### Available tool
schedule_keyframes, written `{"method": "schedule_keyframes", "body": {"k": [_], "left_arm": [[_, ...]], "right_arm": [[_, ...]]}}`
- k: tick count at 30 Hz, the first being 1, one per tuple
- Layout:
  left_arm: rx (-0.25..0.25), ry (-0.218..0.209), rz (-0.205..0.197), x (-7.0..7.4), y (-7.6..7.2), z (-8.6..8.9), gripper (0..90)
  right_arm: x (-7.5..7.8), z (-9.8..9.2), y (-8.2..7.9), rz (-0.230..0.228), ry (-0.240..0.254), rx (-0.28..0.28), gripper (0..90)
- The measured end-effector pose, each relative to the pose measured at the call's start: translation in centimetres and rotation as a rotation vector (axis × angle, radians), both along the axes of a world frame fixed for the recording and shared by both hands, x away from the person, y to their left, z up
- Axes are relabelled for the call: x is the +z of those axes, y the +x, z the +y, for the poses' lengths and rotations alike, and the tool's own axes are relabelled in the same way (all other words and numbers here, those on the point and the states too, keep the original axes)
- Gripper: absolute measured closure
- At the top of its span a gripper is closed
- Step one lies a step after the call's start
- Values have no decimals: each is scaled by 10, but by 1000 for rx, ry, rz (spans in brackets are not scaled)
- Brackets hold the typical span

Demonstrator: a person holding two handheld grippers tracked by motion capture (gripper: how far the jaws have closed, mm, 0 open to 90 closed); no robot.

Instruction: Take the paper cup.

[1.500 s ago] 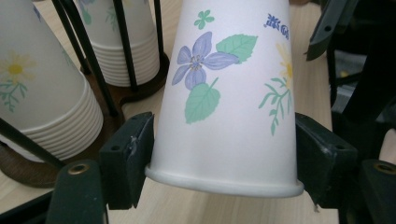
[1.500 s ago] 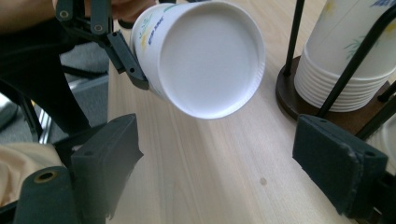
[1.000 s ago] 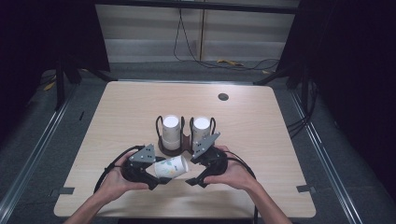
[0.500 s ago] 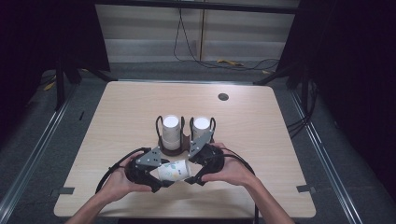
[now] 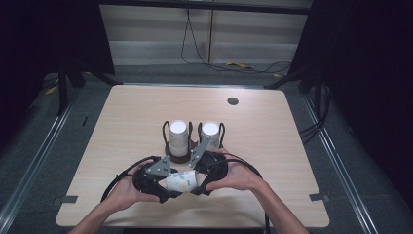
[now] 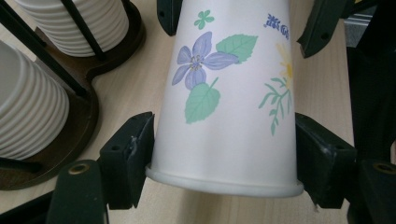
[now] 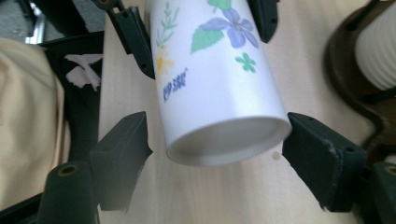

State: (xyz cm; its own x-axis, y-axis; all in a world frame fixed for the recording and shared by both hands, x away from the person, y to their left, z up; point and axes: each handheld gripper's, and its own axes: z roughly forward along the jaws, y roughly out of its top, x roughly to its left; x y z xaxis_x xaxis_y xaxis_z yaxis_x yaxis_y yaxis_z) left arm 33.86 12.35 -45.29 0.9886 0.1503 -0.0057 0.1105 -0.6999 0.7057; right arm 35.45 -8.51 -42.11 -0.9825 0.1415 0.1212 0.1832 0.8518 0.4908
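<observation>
A white paper cup (image 5: 180, 181) printed with flowers lies on its side between my two grippers near the table's front edge. In the left gripper view both pads of my left gripper (image 6: 224, 168) press on the cup (image 6: 229, 93) just above its rim. In the right gripper view the cup's base end (image 7: 219, 84) sits between the jaws of my right gripper (image 7: 217, 149). Those jaws have just been opening: a gap shows at the left pad (image 7: 126, 144). In the high view, my left gripper (image 5: 168, 187) and right gripper (image 5: 196, 179) face each other.
Behind the hands stands a dark wooden holder (image 5: 180, 155) with two stacks of white cups (image 5: 178, 131) (image 5: 210, 130) in black wire frames. The stacks (image 6: 28, 112) lie close to the left gripper's left. A dark round hole (image 5: 233, 101) marks the far table.
Both hands and the cup have stayed almost in place at the table's front. I see no clear shift in the high view.
</observation>
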Motion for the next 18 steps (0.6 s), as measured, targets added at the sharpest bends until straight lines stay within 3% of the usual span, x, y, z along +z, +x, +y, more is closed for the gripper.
{"method": "schedule_keyframes", "body": {"k": [4,9,18], "left_arm": [[-3,-7,19,0,-1,-2,276],[-17,7,5,0,-3,-5,276],[-31,14,14,-2,-6,-5,275]], "right_arm": [[-2,3,1,20,-4,10,238],[-2,5,2,41,-8,26,276],[-4,8,1,52,-23,57,343]]}}
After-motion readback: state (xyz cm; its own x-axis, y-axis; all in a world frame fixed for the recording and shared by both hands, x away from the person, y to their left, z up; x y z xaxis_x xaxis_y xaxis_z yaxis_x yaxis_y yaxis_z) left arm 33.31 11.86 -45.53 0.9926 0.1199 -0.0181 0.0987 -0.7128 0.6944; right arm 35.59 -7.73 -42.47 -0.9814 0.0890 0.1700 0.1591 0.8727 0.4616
